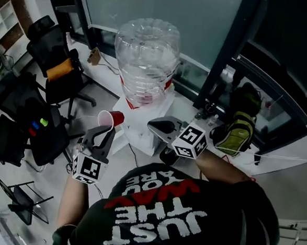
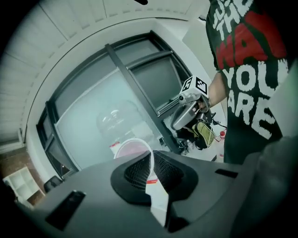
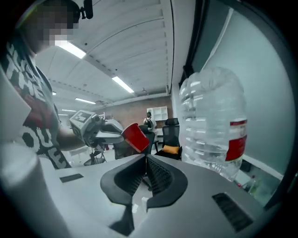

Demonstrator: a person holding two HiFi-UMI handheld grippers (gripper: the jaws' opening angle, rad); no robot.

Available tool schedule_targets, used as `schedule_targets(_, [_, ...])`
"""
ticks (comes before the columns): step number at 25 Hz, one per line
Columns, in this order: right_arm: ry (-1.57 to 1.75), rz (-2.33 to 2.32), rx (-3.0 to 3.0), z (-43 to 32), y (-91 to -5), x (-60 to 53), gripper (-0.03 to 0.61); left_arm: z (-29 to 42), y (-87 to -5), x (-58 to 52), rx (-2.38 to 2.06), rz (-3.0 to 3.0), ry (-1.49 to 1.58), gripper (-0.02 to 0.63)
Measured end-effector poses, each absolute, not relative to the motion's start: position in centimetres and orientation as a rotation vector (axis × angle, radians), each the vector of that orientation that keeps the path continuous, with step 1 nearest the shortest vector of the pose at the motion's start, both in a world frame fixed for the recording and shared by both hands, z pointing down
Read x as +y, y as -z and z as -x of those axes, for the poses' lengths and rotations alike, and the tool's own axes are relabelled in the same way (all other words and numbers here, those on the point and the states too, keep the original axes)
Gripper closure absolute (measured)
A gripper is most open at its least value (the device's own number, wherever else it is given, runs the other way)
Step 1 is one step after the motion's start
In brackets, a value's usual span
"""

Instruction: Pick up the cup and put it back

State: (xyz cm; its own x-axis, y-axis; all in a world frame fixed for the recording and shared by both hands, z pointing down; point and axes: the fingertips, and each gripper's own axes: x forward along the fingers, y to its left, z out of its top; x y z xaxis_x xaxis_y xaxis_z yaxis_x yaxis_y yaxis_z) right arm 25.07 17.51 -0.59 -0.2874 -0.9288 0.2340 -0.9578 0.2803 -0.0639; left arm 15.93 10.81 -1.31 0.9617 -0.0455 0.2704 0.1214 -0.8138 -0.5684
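A red plastic cup hangs in the air to the left of the water dispenser, tipped on its side with its mouth to the left. My left gripper is shut on its rim. In the left gripper view the thin white rim wall of the cup runs down between the closed pads of the left gripper. My right gripper hovers in front of the dispenser, shut with nothing in it. The right gripper view shows the right gripper with closed jaws, with the cup and left gripper beyond.
A big clear water bottle stands on the white dispenser against the glass wall. Black office chairs stand to the left. A green and black backpack lies on the right by the window. Cables run over the floor.
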Motion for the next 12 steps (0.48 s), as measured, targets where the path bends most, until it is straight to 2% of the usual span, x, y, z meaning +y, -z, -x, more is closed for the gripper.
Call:
schedule_targets(7, [-0.181, -1.918, -2.409, -26.4, 6.6, 18.7, 0.543, -18.0, 8.1, 13.2, -0.135, 2.425, 0.228, 0.589])
schedule_targets(12, [-0.126, -1.965, -2.376, -26.9, 8.4, 18.8, 0.543, -18.0, 9.5, 13.4, -0.187, 2.386, 0.201, 0.589])
